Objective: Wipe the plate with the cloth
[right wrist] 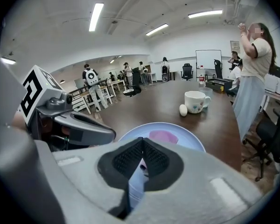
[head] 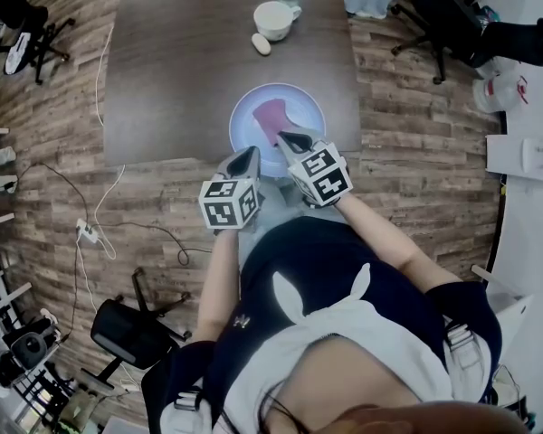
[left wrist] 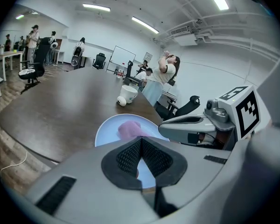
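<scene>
Right gripper (head: 286, 137) looks clamped on the near end of the pink cloth (head: 270, 116). The cloth runs away across the round pale-blue plate (head: 244, 120). Left gripper (head: 251, 155) is closed and empty, just to its left.

Glossy smooth plate (head: 304, 114), soft matt pink cloth (head: 271, 117), dark wood-grain table (head: 181, 61), glazed mug (head: 273, 18)

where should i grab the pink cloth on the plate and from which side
Take the cloth by its near end, coming down at a slant from the person's side of the plate. It lies as a low folded lump with that end pointing toward the right gripper, which is shut and would have to open first.
</scene>
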### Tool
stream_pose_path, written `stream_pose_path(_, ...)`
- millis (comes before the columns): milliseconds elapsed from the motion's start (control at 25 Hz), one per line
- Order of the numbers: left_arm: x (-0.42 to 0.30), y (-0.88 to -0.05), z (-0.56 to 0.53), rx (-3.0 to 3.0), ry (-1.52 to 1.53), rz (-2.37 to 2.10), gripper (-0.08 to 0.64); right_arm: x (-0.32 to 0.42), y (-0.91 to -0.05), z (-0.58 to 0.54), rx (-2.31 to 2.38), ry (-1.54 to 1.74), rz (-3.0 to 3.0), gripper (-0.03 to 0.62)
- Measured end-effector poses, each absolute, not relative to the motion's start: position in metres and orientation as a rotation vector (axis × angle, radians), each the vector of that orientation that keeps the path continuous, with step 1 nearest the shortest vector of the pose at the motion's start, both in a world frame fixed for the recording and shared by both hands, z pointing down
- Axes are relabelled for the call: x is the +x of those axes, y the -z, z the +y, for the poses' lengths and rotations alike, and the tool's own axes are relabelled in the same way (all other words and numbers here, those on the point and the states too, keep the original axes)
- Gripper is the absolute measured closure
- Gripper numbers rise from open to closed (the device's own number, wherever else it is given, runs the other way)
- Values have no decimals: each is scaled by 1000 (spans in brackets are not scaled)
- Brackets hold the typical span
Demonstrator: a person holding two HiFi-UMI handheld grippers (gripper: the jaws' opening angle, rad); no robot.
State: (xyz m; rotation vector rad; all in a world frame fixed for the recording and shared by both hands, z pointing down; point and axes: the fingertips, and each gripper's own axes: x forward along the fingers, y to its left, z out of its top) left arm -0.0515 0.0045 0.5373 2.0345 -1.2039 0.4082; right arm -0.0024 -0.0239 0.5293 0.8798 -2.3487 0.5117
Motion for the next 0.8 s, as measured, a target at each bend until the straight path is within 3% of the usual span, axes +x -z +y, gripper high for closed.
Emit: stream_pose_path(800,-34,-533,25,2048,-426,-1197,555,8,-529,5,840,-570,-2321,594)
